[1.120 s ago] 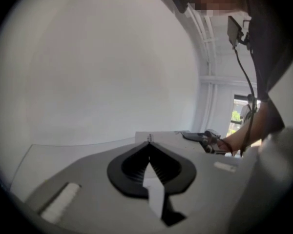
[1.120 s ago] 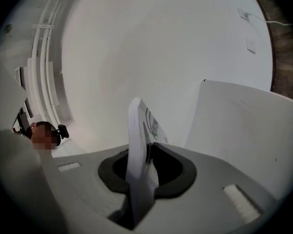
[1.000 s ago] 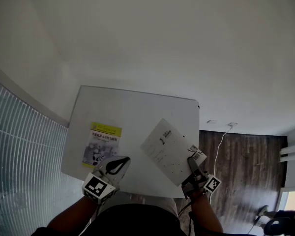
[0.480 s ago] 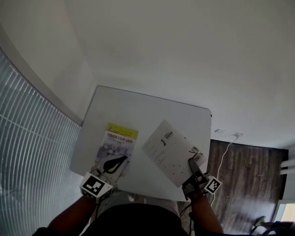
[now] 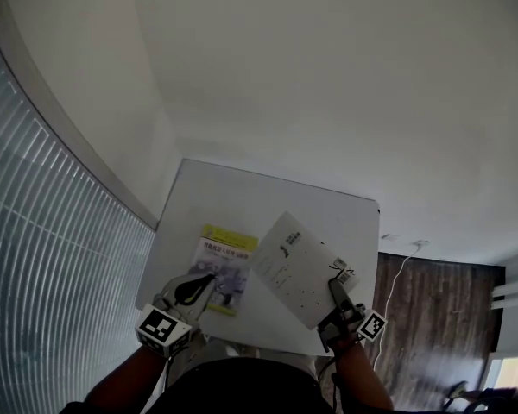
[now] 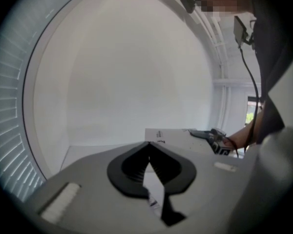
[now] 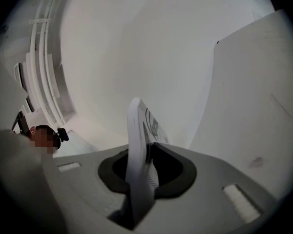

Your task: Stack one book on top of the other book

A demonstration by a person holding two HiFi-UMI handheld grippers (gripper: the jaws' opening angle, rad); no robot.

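A yellow-topped book (image 5: 226,264) lies flat on the white table (image 5: 268,201), near its front left. My right gripper (image 5: 334,286) is shut on the near corner of a white book (image 5: 295,264) and holds it tilted above the table; its left corner reaches the yellow book's right edge. In the right gripper view the white book (image 7: 136,145) stands edge-on between the jaws of that gripper (image 7: 142,149). My left gripper (image 5: 205,281) is shut and holds nothing, its tips at the yellow book's near left corner. The left gripper view shows its closed tips (image 6: 149,146), the white book (image 6: 173,136) and the right gripper (image 6: 207,134) beyond.
A ribbed, curved wall panel (image 5: 52,257) runs along the table's left side. Dark wooden floor (image 5: 432,317) with a white cable (image 5: 399,266) lies to the right of the table. A plain white wall stands behind the table.
The left gripper has slid left along the yellow book's near edge, from its right corner to its left. The right gripper has carried the white book left, up to the yellow book.
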